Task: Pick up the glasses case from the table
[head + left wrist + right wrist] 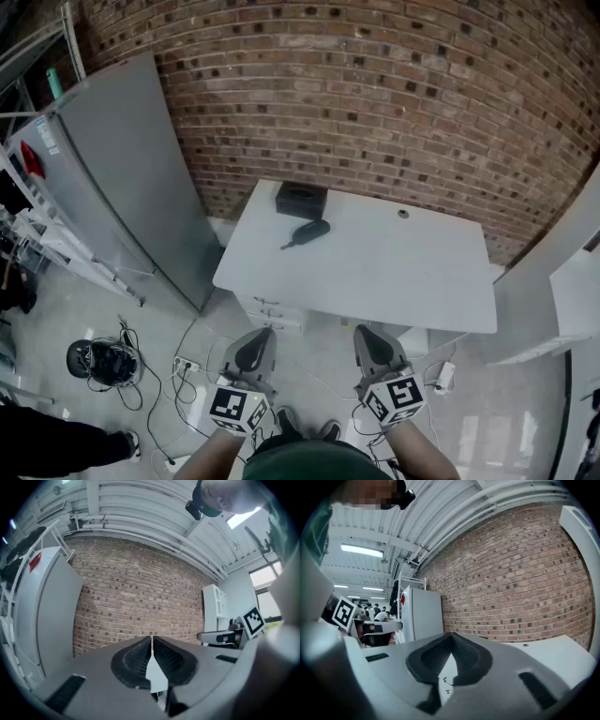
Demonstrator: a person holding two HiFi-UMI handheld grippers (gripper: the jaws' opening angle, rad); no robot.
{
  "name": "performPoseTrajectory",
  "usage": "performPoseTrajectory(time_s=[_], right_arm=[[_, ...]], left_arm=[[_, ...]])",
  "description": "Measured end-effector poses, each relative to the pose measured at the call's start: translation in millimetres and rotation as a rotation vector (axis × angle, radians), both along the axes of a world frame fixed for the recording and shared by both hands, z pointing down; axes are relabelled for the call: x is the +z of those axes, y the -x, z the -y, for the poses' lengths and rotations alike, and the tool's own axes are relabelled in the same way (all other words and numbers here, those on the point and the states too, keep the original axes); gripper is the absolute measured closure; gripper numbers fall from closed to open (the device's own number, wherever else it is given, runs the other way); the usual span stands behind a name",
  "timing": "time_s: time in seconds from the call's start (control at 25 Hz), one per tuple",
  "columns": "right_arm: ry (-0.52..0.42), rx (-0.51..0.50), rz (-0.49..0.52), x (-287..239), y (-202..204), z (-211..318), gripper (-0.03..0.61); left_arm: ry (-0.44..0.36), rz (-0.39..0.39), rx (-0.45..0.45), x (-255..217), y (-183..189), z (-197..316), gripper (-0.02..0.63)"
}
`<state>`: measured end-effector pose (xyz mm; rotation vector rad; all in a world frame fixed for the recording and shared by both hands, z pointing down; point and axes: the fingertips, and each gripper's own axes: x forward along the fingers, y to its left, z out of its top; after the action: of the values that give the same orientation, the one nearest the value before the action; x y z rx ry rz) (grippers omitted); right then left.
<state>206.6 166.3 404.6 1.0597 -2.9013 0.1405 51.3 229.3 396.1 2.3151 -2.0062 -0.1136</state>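
Observation:
On the white table (pixel 375 272), near its far left corner, lies a black box-shaped case (pixel 300 198). Just in front of it is a dark elongated item (pixel 307 232); I cannot tell which of the two is the glasses case. My left gripper (pixel 254 341) and right gripper (pixel 369 337) are held level side by side, short of the table's near edge and well apart from both items. In the left gripper view the left gripper (pixel 152 641) has its pads together with nothing between them. The right gripper (pixel 451 637) is likewise shut and empty. Neither gripper view shows the case.
A tall grey cabinet (pixel 122 169) stands left of the table, with a brick wall (pixel 375 94) behind and white furniture (pixel 572 281) at the right. A black helmet (pixel 101 359), cables and a power strip (pixel 186 364) lie on the floor at the left.

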Motion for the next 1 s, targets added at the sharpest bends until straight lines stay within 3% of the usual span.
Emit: performPoseTrajectory(time_s=[0.44,1.0], right_arm=[[-0.023,0.063,-0.033,-3,50,1,0.578],[-0.004,0.087,-0.046,8,85,24,0.577]], left_arm=[[-0.01,-0.026,0.033,6,65,0,0.601],[0.034,-0.059,-0.036,17,129,10,0.6]])
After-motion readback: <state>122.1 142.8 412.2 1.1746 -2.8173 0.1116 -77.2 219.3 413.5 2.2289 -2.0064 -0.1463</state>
